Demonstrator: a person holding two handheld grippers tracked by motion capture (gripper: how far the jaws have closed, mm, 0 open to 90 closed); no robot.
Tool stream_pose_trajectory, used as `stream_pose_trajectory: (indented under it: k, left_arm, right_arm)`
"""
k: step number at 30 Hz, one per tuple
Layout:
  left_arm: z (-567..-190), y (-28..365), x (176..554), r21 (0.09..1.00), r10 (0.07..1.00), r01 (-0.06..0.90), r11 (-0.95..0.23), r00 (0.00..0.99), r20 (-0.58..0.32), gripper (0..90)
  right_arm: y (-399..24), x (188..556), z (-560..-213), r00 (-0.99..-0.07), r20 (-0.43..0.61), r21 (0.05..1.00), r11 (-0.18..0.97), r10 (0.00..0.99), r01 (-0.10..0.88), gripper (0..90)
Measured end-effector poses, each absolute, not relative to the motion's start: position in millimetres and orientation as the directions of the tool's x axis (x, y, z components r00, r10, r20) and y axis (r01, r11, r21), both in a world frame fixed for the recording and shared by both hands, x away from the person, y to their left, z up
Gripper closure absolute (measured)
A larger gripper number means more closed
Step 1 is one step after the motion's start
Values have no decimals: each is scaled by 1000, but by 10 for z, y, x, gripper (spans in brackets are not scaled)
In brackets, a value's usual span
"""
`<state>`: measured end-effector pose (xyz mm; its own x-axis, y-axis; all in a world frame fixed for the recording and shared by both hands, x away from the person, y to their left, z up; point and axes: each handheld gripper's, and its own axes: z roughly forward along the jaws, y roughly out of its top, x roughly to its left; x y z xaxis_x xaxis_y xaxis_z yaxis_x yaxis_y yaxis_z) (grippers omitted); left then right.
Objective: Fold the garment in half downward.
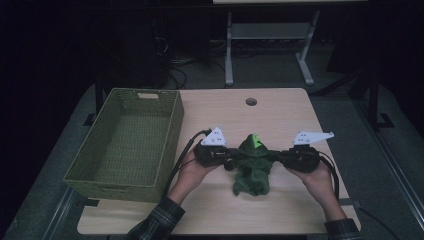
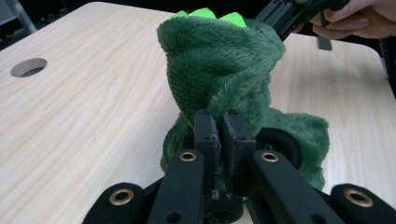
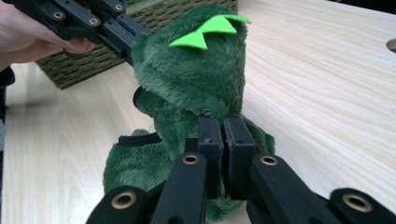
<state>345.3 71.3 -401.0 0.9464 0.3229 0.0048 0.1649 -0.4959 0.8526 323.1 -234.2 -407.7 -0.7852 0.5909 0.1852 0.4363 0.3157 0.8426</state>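
A dark green plush garment (image 1: 252, 167) with bright green felt spikes (image 1: 256, 140) hangs between my two grippers over the middle of the light wood table (image 1: 280, 107). My left gripper (image 1: 231, 159) pinches its left side, jaws shut on the fur (image 2: 222, 70). From the other side my right gripper (image 1: 275, 156) is shut on the fabric (image 3: 191, 79) as well. In each gripper view the pads (image 2: 207, 128) (image 3: 208, 133) press together on a fold of plush. The garment's lower part rests bunched on the table.
An olive woven basket (image 1: 150, 97) with nothing in it stands at the table's left side, close to the left hand. A round cable hole (image 1: 251, 101) lies at the table's far middle. White desk legs (image 1: 229, 55) stand on the floor beyond.
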Motion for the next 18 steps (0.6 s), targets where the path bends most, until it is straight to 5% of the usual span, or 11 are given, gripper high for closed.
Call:
stream_pose_trajectory:
  k: [10, 18]
  left_arm:
    - [-4210, 729, 3140, 853, 283, 125, -506, 959, 27, 854]
    - [-3996, 743, 3353, 870, 338, 119, -478, 940, 57, 857]
  right_arm:
    - [-2323, 2871, -4195, -796, 214, 847, 299, 566, 440, 868]
    - [-2326, 3071, -4071, -761, 196, 862, 262, 618, 435, 871]
